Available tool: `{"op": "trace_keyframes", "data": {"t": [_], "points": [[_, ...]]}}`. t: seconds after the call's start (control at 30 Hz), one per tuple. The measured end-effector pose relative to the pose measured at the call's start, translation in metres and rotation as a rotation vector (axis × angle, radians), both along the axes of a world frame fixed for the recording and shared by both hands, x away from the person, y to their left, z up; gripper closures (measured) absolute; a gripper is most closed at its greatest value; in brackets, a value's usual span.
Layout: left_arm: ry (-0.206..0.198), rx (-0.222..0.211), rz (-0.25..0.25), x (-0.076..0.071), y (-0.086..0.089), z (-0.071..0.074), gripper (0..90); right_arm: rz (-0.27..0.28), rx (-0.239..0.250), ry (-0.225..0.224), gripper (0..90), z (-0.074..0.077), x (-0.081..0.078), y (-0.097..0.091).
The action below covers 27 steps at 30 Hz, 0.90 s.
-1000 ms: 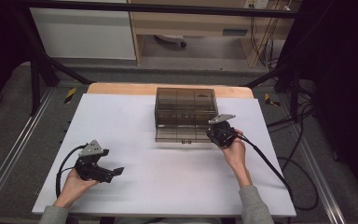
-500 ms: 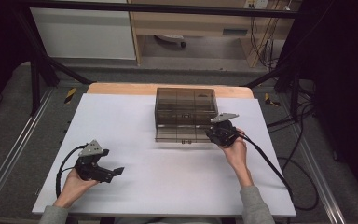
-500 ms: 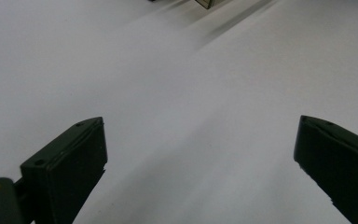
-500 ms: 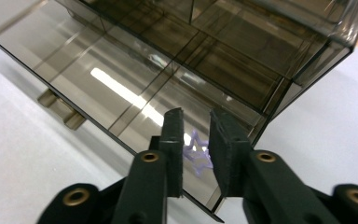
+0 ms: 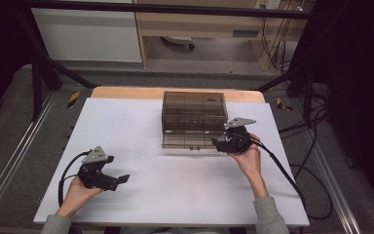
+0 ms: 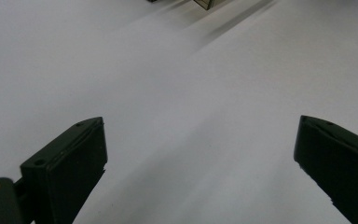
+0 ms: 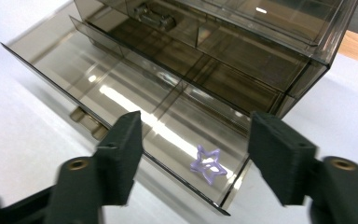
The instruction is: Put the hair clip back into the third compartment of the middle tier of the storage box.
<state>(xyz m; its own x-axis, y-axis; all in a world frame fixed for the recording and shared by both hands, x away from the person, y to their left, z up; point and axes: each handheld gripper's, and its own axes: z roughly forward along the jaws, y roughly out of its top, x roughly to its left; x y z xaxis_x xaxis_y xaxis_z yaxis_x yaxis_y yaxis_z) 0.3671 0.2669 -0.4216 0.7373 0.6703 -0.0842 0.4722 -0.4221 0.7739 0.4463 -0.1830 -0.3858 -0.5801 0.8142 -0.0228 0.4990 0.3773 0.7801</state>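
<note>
Hovering right gripper point(image 7: 193, 140) agape over drawer point(image 7: 121, 100) edge | left gripper point(image 6: 200, 154) agape, bare table point(image 5: 175, 185)

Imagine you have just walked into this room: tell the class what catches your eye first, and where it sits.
First is the smoky transparent drawer box at the far middle of the white table, its bottom drawer pulled out. In that drawer's near corner lies a small purple star, right before the open right gripper. The left gripper sits open at the table's near left, over bare surface.
</note>
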Motion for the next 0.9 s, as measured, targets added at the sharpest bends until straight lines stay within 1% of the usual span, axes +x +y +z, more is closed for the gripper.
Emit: {"op": "trace_keyframes", "data": {"t": [0.17, 0.4, 0.47, 0.6, 0.7, 0.9], "points": [[0.000, -0.001, 0.000, 0.000, 0.000, 0.000, 2.3, 0.002, 0.049, 0.005, 26.4, 0.002, -0.003, -0.004], [0.000, -0.002, 0.000, 0.000, 0.000, 0.000, 2.3, 0.019, 0.074, 0.007, 13.5, 0.004, -0.008, -0.006], [0.000, -0.004, -0.001, 0.000, 0.000, 0.000, 2.3, 0.015, 0.077, 0.010, 9.5, 0.004, -0.010, -0.006], [0.001, -0.002, -0.002, 0.000, 0.000, 0.000, 2.3, 0.014, 0.090, 0.018, 6.4, 0.004, -0.013, -0.007], [0.000, -0.005, 0.000, 0.000, 0.000, 0.000, 2.3, 0.020, 0.087, 0.017, 5.1, 0.004, -0.015, -0.007], [-0.001, -0.007, 0.000, 0.000, 0.000, 0.000, 2.3, 0.034, 0.088, 0.034, 2.5, 0.002, -0.018, -0.007]]}}
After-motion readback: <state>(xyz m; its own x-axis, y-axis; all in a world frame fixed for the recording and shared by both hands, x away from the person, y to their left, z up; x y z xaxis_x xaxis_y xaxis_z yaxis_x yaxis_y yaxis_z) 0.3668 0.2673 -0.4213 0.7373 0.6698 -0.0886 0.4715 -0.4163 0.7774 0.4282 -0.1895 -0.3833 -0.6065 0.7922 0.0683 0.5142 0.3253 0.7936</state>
